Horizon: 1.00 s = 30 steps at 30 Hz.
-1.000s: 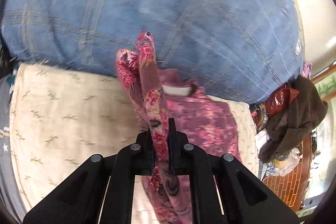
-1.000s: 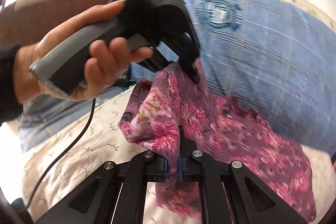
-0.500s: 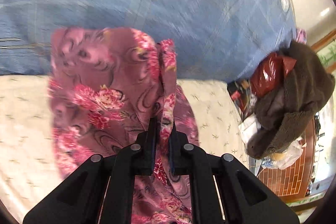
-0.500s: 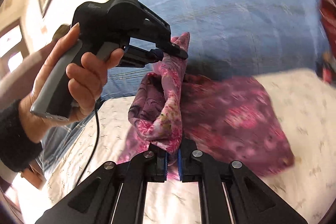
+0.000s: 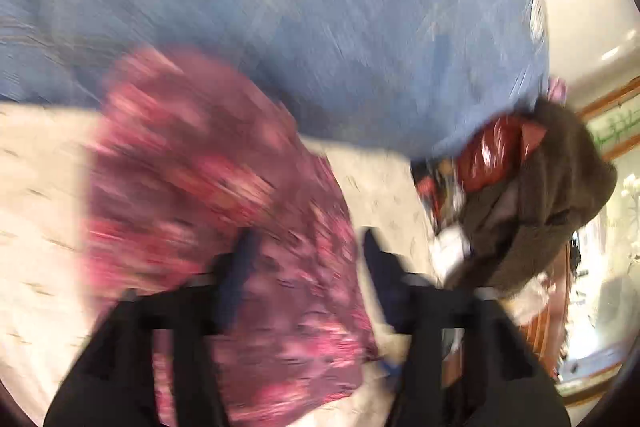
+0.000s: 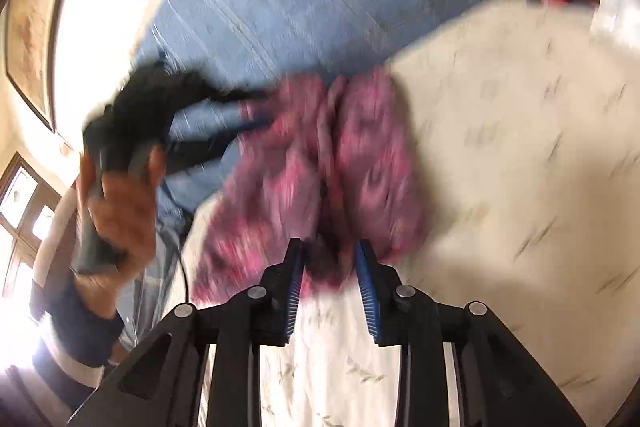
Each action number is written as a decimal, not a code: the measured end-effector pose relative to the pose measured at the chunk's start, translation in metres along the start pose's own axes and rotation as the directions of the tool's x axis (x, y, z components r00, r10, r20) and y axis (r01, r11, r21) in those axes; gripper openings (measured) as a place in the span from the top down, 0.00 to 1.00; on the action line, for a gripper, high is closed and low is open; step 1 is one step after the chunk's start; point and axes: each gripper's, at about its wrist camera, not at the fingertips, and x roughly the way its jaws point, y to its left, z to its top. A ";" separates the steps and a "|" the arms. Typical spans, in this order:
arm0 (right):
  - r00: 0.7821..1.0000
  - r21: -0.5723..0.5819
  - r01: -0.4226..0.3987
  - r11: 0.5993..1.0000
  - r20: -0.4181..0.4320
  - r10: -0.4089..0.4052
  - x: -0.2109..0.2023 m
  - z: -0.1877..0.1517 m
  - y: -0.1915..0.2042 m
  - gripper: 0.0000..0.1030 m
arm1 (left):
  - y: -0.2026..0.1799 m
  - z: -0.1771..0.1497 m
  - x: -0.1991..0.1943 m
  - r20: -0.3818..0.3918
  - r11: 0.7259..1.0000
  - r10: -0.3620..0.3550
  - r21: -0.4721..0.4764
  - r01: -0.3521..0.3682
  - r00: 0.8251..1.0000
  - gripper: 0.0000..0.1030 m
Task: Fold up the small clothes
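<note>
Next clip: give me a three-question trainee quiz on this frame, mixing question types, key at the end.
1. True or false: the right tool is clamped on the floral garment.
2. Multiple choice: the floral garment lies on A) the cream bedsheet, B) a wooden floor, C) a chair.
3. Fill in: behind the garment is a large ____ plaid quilt.

Key
1. False; both it and the left tool stand open.
2. A
3. blue
</note>
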 end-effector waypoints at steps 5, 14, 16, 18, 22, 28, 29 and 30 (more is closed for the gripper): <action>0.999 0.017 -0.016 1.000 -0.032 0.016 0.038 0.064 -0.002 0.42 | 0.068 -0.006 -0.025 0.020 0.992 0.065 -0.110 -0.063 0.998 0.36; 0.964 0.007 -0.011 1.000 -0.267 0.012 0.183 0.098 0.007 0.59 | 0.100 -0.026 -0.003 -0.018 0.983 -0.011 -0.183 0.008 1.000 0.36; 0.960 -0.079 -0.011 0.997 -0.278 -0.012 0.186 0.101 0.022 0.92 | 0.098 -0.025 -0.007 -0.005 0.982 -0.028 -0.189 0.026 1.000 0.36; 0.981 -0.138 -0.036 0.990 -0.193 0.009 0.161 0.109 0.034 0.93 | 0.086 -0.025 -0.007 0.028 0.985 -0.044 -0.167 0.048 0.999 0.36; 0.993 -0.053 0.042 0.998 -0.106 -0.047 0.144 0.129 0.002 0.94 | 0.080 -0.026 0.002 0.039 0.988 -0.028 -0.151 0.033 0.999 0.34; 0.977 0.013 0.143 0.990 -0.164 -0.139 0.134 0.118 -0.048 0.93 | 0.080 -0.045 0.032 -0.069 0.986 0.008 -0.168 -0.020 0.998 0.35; 0.987 0.055 0.068 0.996 -0.151 -0.059 0.118 0.115 -0.050 0.92 | 0.079 -0.049 0.026 -0.059 0.987 0.004 -0.161 -0.014 0.998 0.35; 0.988 0.077 0.019 0.997 -0.152 -0.007 0.104 0.110 -0.050 0.88 | 0.078 -0.056 0.018 -0.042 0.988 -0.015 -0.154 0.008 0.999 0.35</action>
